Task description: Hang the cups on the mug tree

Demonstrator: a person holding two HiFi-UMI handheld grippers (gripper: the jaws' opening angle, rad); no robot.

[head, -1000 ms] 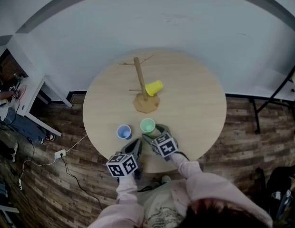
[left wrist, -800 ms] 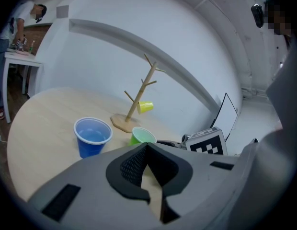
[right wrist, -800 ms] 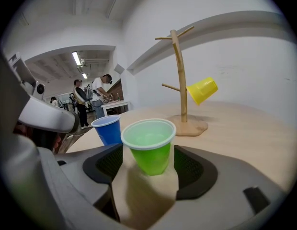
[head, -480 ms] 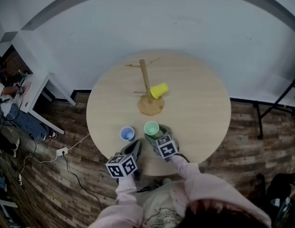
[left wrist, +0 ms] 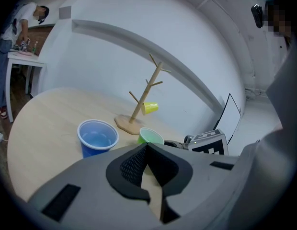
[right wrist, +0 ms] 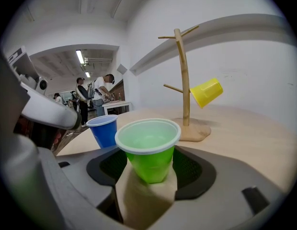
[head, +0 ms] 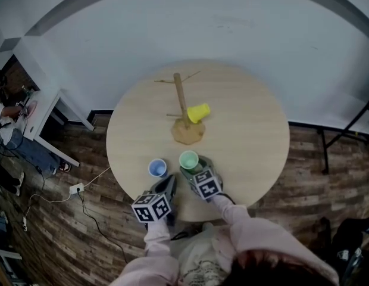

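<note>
A wooden mug tree [head: 181,97] stands at the back of the round table [head: 244,136], and a yellow cup [head: 198,112] hangs on one of its low pegs. Near the front edge a blue cup [head: 157,167] and a green cup [head: 188,159] stand upright side by side. My right gripper [right wrist: 148,164] has the green cup [right wrist: 148,147] between its jaws. The jaws have just been closing, but the cup looks unsqueezed and rests on the table. My left gripper [left wrist: 147,146] is shut and empty, just short of the blue cup [left wrist: 97,138].
People stand at a white desk [right wrist: 115,107] far off to the left, beyond the table. A plain white wall rises behind the mug tree [right wrist: 183,75]. A folded stand leans at the right [head: 345,124]. Cables lie on the wooden floor [head: 83,207].
The head view has shifted slightly. Both grippers and all three cups keep their places.
</note>
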